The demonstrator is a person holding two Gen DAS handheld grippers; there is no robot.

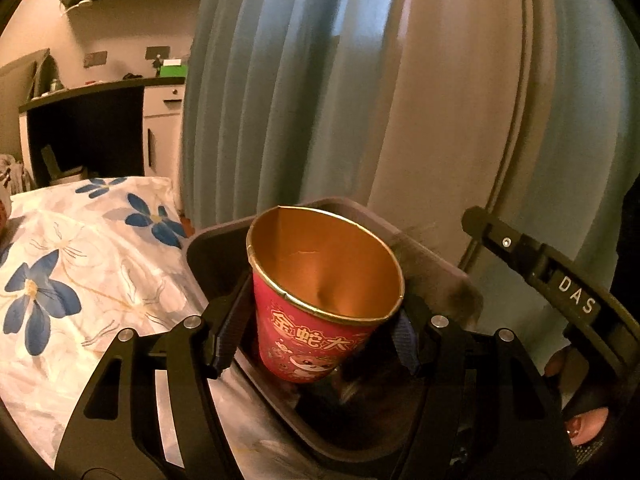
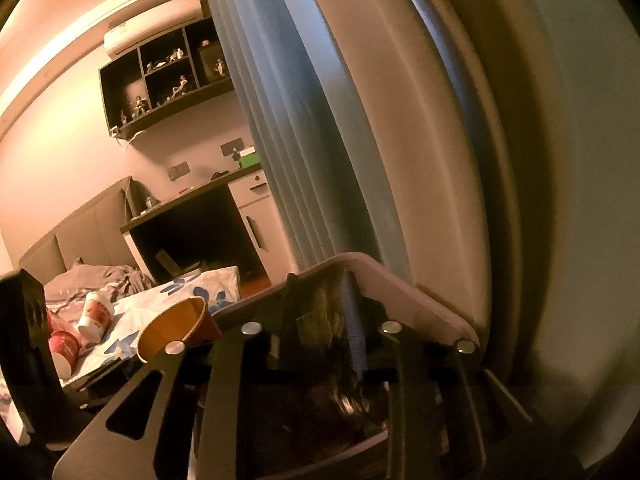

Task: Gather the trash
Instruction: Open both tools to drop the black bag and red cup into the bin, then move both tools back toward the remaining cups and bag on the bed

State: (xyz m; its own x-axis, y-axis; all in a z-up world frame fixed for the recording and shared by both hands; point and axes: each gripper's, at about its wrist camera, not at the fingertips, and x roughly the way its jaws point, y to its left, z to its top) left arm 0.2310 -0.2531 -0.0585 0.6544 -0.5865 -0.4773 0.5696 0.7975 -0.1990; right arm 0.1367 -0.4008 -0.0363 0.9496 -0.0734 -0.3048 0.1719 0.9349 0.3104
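Gripping red cup in left tongs | right tongs seemingly parted over bin

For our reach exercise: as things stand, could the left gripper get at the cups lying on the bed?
Probably not yet. The left gripper already has its fingers around a red cup over the bin; the cups lie apart on the bed.

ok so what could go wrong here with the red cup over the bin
The red cup is held upright in the left gripper over the bin, near its rim beside the bed; dropped off-centre, it might tip out. The right gripper is also over the bin, so the two could bump. More cups on the bed might roll.
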